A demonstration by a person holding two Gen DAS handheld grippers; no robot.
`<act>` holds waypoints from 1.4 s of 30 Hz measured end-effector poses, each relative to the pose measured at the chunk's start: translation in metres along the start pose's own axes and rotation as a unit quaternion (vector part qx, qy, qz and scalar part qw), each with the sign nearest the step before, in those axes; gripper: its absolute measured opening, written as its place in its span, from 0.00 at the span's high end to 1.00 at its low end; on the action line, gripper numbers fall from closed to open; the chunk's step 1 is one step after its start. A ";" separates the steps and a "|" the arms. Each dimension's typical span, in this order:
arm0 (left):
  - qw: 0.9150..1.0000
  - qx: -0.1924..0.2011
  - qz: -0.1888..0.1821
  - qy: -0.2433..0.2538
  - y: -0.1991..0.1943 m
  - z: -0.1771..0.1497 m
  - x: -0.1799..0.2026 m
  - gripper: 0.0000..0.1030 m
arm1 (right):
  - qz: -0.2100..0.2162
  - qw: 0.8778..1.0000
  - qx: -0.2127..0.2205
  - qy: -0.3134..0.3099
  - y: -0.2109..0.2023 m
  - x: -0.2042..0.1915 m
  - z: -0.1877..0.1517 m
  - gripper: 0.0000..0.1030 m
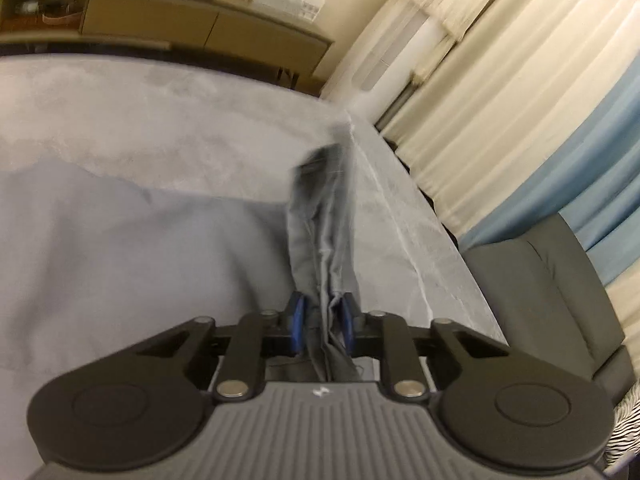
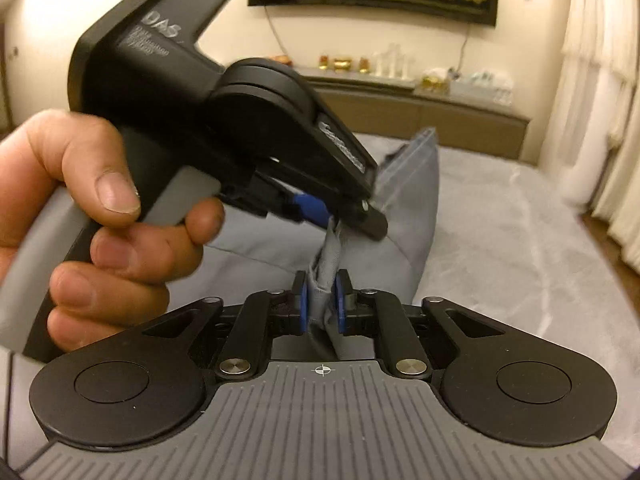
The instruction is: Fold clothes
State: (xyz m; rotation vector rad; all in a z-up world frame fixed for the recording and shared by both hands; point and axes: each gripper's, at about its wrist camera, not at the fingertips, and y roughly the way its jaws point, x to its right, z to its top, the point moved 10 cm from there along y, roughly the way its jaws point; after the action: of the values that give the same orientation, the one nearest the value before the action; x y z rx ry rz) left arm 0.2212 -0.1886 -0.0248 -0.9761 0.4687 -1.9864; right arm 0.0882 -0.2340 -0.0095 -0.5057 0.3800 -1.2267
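Note:
A grey garment (image 1: 120, 260) lies spread over a pale mottled surface (image 1: 180, 120). A bunched fold of it rises between the blue pads of my left gripper (image 1: 323, 320), which is shut on it. In the right wrist view a hand (image 2: 100, 200) holds that left gripper (image 2: 344, 220) just ahead, nipping the same fold from above. My right gripper (image 2: 322, 308) has its blue pads against both sides of the grey garment (image 2: 416, 208) directly below, so both grips sit close together. The fold's far end stands up behind them.
The mottled surface (image 2: 520, 240) ends at a rounded edge on the right, with a dark grey chair (image 1: 540, 280) beside it. Cream and blue curtains (image 1: 500, 100) hang beyond. A long sideboard (image 2: 440, 108) with small ornaments runs along the far wall.

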 end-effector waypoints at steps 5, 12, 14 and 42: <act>0.997 0.061 0.029 -0.037 -0.068 0.001 -0.037 0.88 | 0.099 0.992 0.012 0.083 -0.017 0.002 0.009 0.60; 0.988 0.019 0.119 -0.094 -0.067 -0.037 -0.124 0.88 | 0.128 0.984 -0.053 0.113 0.013 -0.016 -0.007 0.74; 0.986 0.017 0.121 -0.110 -0.063 -0.040 -0.134 0.86 | 0.126 0.983 -0.075 0.108 0.024 -0.024 -0.014 0.75; 0.985 -0.024 0.159 0.062 -0.017 -0.078 -0.052 0.79 | 0.052 0.985 -0.130 0.105 0.125 0.016 0.040 0.87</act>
State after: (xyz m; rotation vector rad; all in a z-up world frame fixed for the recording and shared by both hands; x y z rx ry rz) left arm 0.1684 -0.1386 -0.0867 -0.7554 0.6991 -1.7570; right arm 0.2132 -0.2118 -0.0457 -0.5743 0.7446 -1.1386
